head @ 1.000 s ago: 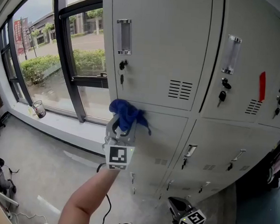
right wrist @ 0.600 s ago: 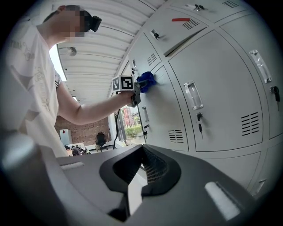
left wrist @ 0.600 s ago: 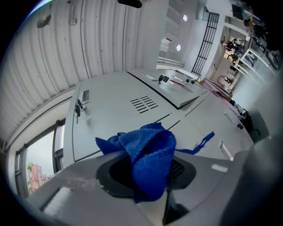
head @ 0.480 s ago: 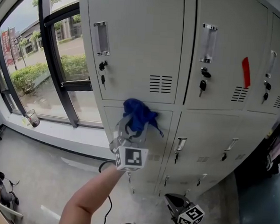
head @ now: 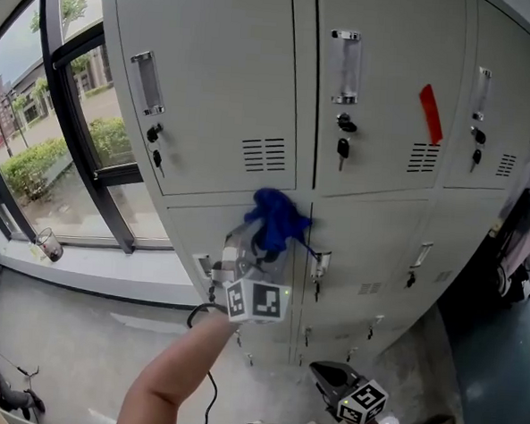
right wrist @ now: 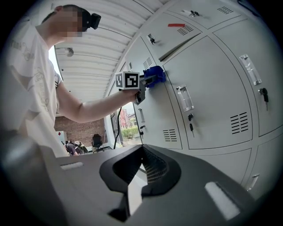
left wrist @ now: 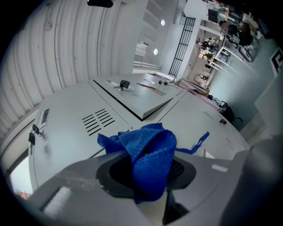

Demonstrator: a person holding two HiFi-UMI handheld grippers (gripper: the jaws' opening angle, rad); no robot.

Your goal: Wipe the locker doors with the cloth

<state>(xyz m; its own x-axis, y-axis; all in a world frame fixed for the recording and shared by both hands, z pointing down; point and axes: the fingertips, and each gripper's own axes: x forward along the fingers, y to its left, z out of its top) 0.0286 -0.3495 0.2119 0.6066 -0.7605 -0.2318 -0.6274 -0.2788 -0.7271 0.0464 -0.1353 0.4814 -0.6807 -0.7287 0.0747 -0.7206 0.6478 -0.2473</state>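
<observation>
Blue cloth pressed on the lockers
The left gripper [head: 261, 244] squeezes the blue cloth [head: 278, 218] against the locker doors [head: 218, 96], where a top door meets a bottom one, near a handle [head: 320, 266]. Bare doors spread above and to the right. The right gripper [head: 330, 378] hangs low, jaws together, empty. The cloth hides the left tips.

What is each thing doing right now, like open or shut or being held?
Left gripper: shut on the blue cloth.
Blue cloth: bunched up, against a lower locker door.
Right gripper: shut, empty, held low.
Key: hanging in its lock.
</observation>
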